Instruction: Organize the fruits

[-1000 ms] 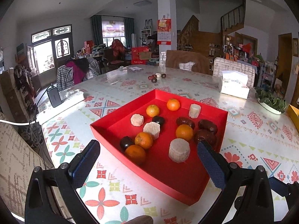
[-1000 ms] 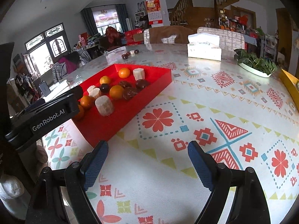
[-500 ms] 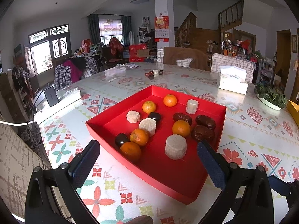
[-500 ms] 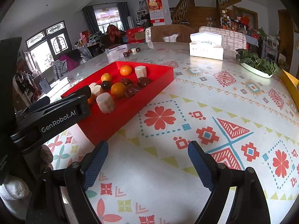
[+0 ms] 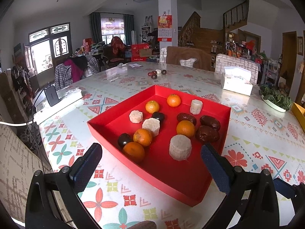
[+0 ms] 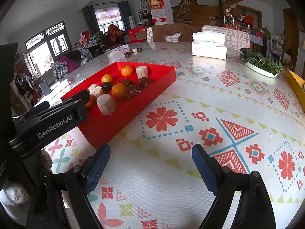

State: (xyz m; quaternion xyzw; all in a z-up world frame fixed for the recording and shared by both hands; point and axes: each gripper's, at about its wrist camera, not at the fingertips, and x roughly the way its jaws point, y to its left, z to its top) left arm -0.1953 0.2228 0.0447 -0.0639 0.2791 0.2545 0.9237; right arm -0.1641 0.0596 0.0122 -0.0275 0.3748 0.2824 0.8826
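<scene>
In the right wrist view, the left gripper [image 6: 83,99] hides an orange [image 6: 91,101] at the red tray's [image 6: 114,122] nine o'clock side; the yellow box [image 6: 297,84] is cut off at three o'clock.

The right tool [image 6: 150,164] hangs wide open over bare tablecloth [image 6: 219,99], beside the red tray [image 6: 162,74].

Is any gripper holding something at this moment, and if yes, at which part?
Nothing is held. The left gripper is open in front of the red tray, and the right gripper is open above the bare patterned tablecloth.
</scene>
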